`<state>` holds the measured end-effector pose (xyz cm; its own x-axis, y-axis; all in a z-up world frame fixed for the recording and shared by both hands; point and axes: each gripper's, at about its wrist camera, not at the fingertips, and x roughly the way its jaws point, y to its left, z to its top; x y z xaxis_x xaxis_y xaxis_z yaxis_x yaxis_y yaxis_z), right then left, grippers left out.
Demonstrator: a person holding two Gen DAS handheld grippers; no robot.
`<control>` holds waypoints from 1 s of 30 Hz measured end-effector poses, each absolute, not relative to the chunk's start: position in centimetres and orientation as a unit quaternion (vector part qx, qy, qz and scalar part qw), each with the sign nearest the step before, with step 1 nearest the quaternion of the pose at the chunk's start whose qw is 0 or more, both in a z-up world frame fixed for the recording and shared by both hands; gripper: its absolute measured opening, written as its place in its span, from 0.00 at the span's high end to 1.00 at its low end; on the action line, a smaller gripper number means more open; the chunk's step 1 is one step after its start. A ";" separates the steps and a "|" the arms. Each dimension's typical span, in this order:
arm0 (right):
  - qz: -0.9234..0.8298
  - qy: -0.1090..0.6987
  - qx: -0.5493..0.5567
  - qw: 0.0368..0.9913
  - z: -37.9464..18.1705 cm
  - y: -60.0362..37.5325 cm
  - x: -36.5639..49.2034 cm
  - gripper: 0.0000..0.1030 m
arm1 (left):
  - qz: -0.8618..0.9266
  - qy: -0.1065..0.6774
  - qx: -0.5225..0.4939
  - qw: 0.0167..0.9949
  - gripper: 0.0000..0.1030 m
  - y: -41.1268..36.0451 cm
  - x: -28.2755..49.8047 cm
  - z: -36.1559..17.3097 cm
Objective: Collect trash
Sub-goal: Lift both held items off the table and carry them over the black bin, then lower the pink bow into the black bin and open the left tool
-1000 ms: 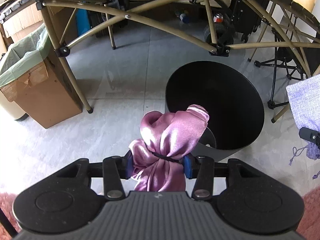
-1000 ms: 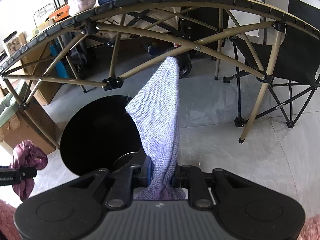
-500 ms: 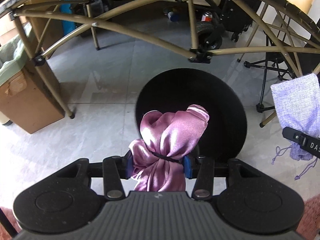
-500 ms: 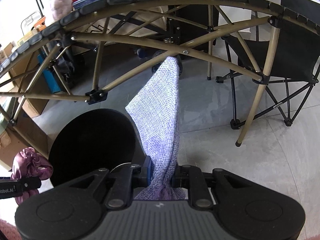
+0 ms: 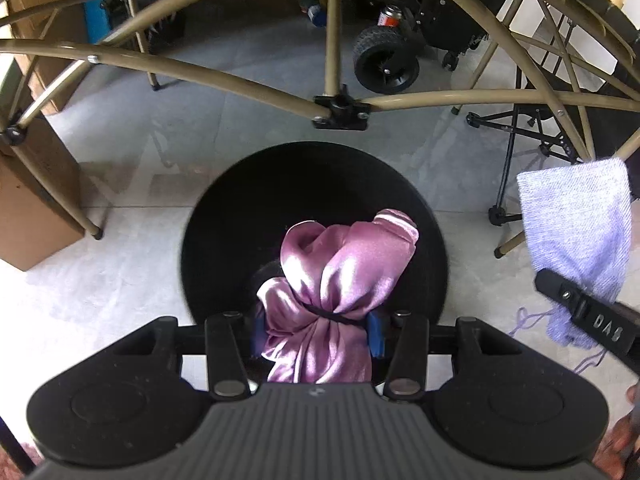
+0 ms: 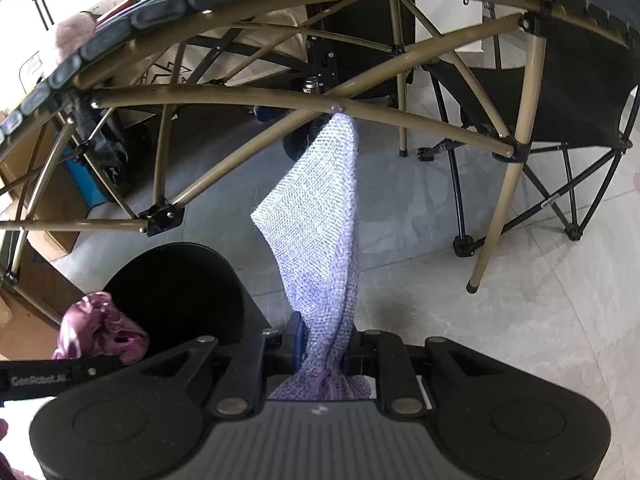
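My left gripper (image 5: 318,330) is shut on a shiny pink satin bundle (image 5: 340,264) tied with a black band. The bundle hangs right over the mouth of a round black bin (image 5: 240,208) on the floor. My right gripper (image 6: 326,346) is shut on a lavender knitted cloth (image 6: 316,216) that stands up from the jaws. In the right wrist view the black bin (image 6: 176,280) lies low on the left, with the pink bundle (image 6: 96,332) at its near rim. The lavender cloth (image 5: 576,220) shows at the right edge of the left wrist view, beside the bin.
A folding table's tan metal frame (image 5: 340,106) arches just beyond the bin. A cardboard box (image 5: 28,200) stands at the left. A black wheel (image 5: 386,60) and a can (image 5: 390,16) lie under the table. A black folding chair (image 6: 568,92) stands at the right.
The left gripper has moved with the pink bundle from beside the bin to above its opening. The right gripper with the lavender cloth has drifted closer to the bin.
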<state>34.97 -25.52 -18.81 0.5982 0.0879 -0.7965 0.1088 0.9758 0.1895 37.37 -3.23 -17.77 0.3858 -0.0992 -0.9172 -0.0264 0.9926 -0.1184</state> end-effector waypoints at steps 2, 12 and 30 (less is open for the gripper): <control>-0.008 0.449 0.111 0.886 -19.0 -25.5 35.2 0.84 | -0.022 0.558 -0.060 0.828 0.55 -3.7 38.0 -18.0; -0.015 0.457 0.114 0.882 -19.8 -25.9 35.4 0.84 | 0.000 0.574 -0.083 0.815 0.55 -4.4 40.3 -19.0; -0.008 0.467 0.109 0.878 -20.3 -25.7 35.7 0.84 | 0.025 0.578 -0.094 0.810 0.07 -3.7 40.7 -19.4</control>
